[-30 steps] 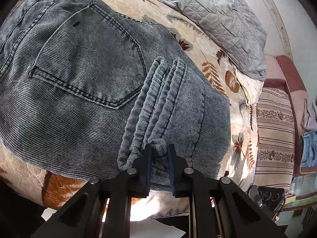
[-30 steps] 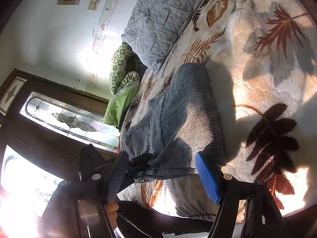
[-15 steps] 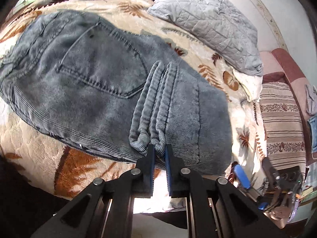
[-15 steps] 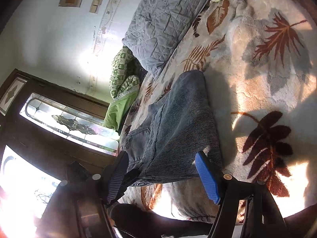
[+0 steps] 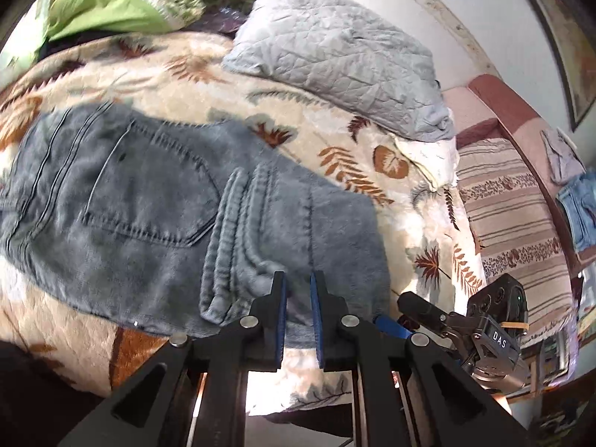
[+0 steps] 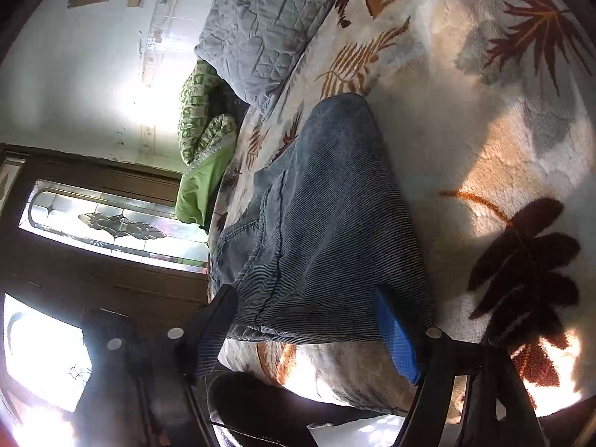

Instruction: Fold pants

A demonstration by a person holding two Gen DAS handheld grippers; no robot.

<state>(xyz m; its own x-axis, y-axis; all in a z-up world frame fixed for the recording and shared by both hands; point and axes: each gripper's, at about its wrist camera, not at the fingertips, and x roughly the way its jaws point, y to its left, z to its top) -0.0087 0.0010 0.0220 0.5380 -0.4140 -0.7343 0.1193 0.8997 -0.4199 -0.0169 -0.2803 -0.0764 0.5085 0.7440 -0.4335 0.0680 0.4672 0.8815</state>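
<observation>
Grey-blue jeans lie folded on the leaf-patterned blanket, back pocket up, with the hem ends laid across the middle. My left gripper hovers just over the near edge of the jeans, its jaws a narrow gap apart with nothing between them. My right gripper is wide open at the near edge of the folded jeans, one finger on each side of the fold. It also shows at the lower right of the left wrist view.
A grey quilted pillow and green bedding lie at the head of the bed. A striped sofa with clothes on it stands to the right. The bed's near edge is just below both grippers.
My left gripper has let go of the hem ends, opened slightly and drawn back from the jeans. My right gripper stayed open and moved closer to the jeans' edge.
</observation>
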